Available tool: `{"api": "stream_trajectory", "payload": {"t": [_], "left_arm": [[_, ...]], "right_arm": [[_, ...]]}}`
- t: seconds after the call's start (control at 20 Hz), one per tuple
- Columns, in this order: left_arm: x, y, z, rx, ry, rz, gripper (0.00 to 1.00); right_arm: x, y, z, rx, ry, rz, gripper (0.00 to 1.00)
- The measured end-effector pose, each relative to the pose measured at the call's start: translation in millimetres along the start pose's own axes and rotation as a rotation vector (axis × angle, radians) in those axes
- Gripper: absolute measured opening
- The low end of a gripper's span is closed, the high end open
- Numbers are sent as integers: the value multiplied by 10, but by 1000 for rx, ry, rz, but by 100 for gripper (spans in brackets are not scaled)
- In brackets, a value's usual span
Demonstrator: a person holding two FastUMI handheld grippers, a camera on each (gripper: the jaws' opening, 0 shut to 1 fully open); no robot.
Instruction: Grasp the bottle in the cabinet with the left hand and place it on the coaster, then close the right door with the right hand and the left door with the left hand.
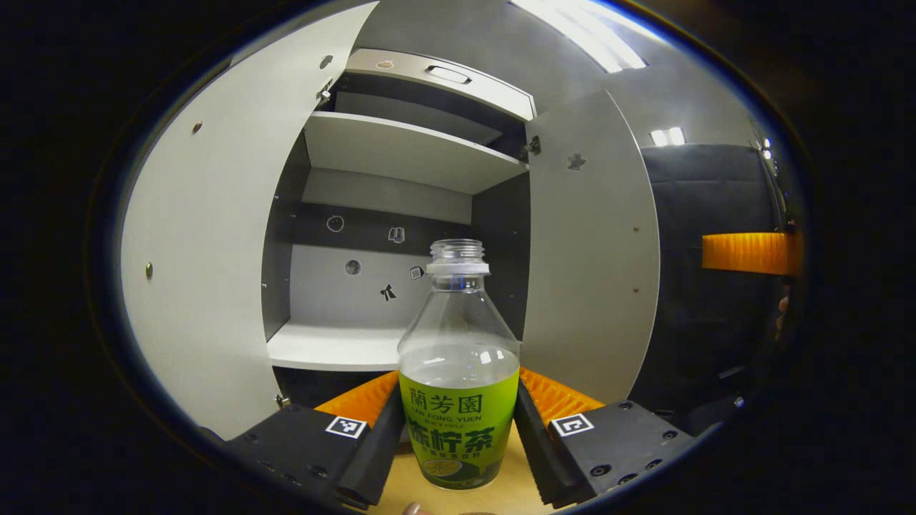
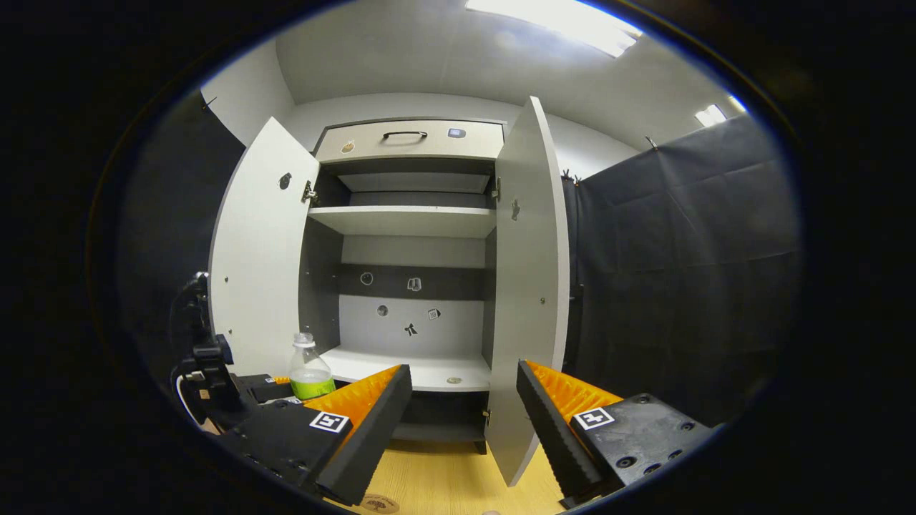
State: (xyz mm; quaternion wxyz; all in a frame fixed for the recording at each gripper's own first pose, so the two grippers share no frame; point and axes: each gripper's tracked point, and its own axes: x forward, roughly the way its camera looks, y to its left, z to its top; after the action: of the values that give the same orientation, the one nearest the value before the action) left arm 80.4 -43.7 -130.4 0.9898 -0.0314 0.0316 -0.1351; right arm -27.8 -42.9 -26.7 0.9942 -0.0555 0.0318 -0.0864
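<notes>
Your left tongs (image 1: 458, 429) are clamped on the bottle (image 1: 459, 372): in the left gripper view both fingers (image 1: 379, 443) press against its labelled lower half, one on each side, so the gap between them is just the bottle's width. The bottle stands upright, capless, with clear liquid showing above the label. Its base sits low over the wooden surface (image 1: 501, 486); from this angle you cannot tell whether it touches the wood or hangs just above it. Beyond the bottle the cabinet (image 1: 401, 214) stands with both doors swung wide, the left door (image 1: 207, 272) close on one side and the right door (image 1: 590, 272) on the other, and its shelves are bare.

Your right tongs (image 2: 461, 422) are spread wide apart and hold nothing; in the right gripper view they point at the cabinet's lower shelf (image 2: 422, 372), with the right door's (image 2: 529, 286) edge standing just beyond the gap between the fingers. In that same view the bottle (image 2: 309, 372) shows off to the left, out of the cabinet and in front of the left door (image 2: 257, 265), with the left tongs (image 2: 275, 390) around it. A round wooden coaster (image 2: 377, 504) lies on the surface (image 2: 444, 479) at the bottom edge, near your right tongs and apart from the bottle.
</notes>
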Motion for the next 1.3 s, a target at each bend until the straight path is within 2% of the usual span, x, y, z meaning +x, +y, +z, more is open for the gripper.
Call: {"api": "stream_trajectory", "payload": {"t": [0.05, 0.35, 0.55, 0.9, 1.0, 1.3], "left_arm": [[-28, -38, -82, -2, 4, -2, 79], [-199, -175, -754, -14, 12, 7, 79], [-267, -271, -1204, -20, 1, 11, 78], [-327, -336, -2034, -25, 69, 35, 79], [-345, -351, -2176, -39, 80, 37, 78], [-350, -332, -2416, 40, 71, 56, 79]], "right_arm": [[16, -11, -32, 0, 5, 6, 98], [129, -109, -268, -22, 32, 61, 98], [158, -182, -419, -25, 29, 76, 98], [160, -288, -892, -54, 66, 80, 98], [169, -304, -1031, -64, 84, 84, 98], [131, -334, -1344, -36, 122, 96, 98]]}}
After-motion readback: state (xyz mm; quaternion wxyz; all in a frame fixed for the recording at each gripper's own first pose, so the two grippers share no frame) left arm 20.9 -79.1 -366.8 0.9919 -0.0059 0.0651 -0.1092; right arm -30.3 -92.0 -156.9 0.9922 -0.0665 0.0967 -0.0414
